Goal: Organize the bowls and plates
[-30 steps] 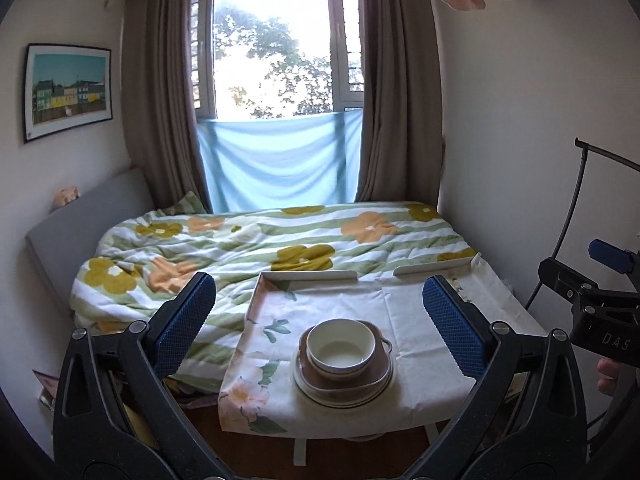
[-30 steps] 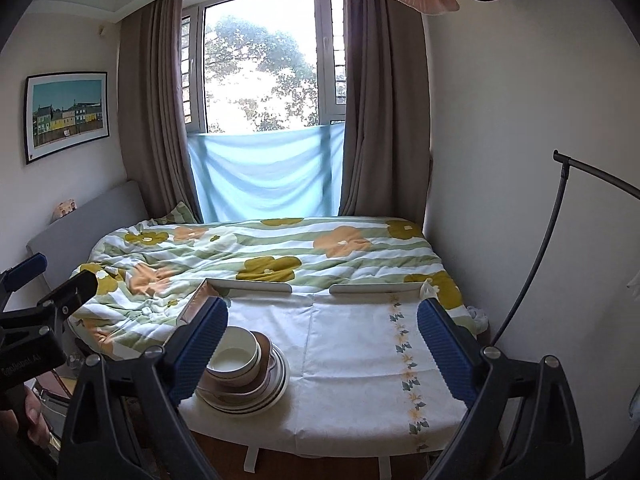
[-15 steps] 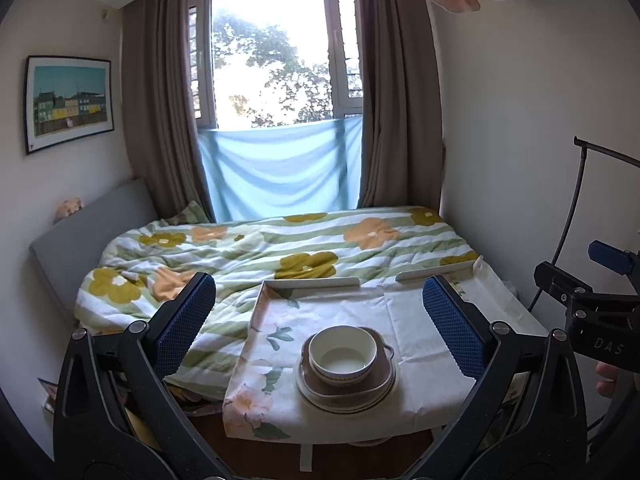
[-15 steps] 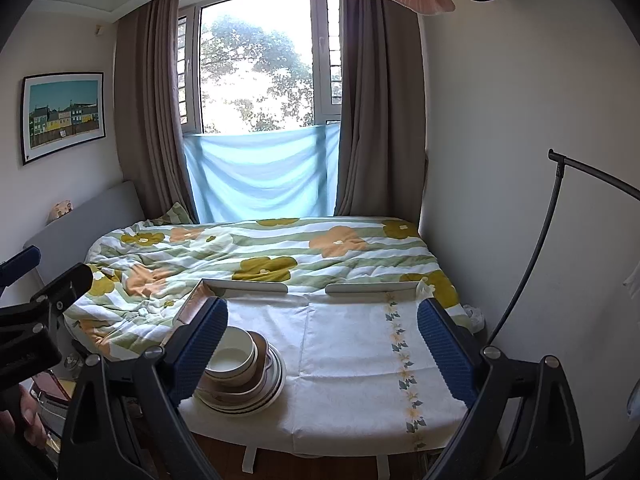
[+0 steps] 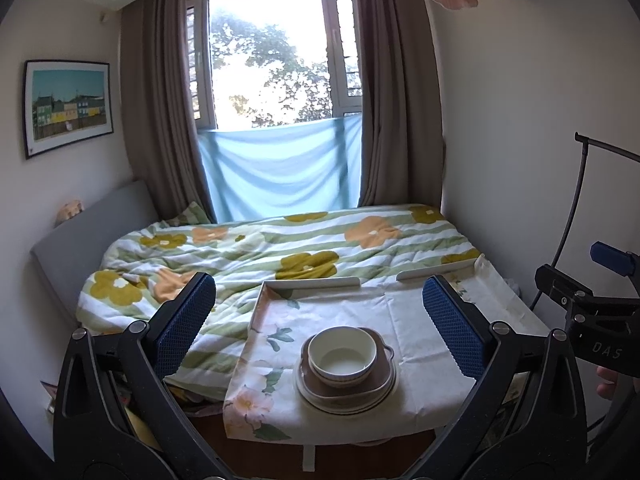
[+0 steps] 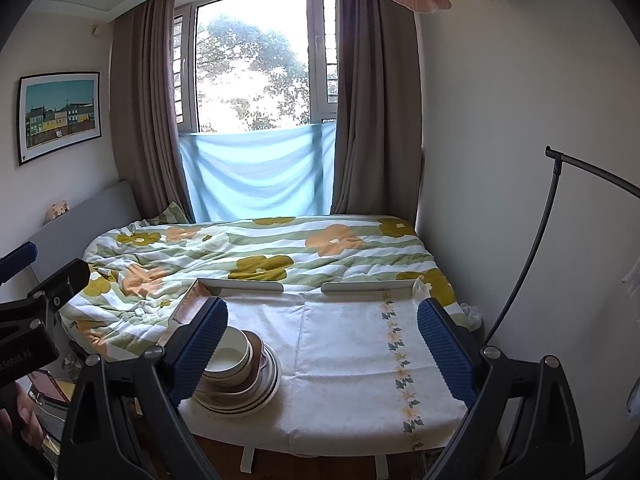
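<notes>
The left gripper (image 5: 320, 320) and the right gripper (image 6: 322, 344) both hang spread wide with nothing between their fingers. A white bowl (image 5: 343, 355) sits on a brown dish atop stacked plates (image 5: 346, 394) near the near-left edge of the cloth-covered table (image 6: 344, 360), beside the bed (image 5: 280, 248).

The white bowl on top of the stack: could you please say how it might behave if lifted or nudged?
The white bowl looks glazed, so probably rigid, breakable and slippery between pads. Sitting loose on the brown dish, it may slide rather than tip if nudged.
</notes>
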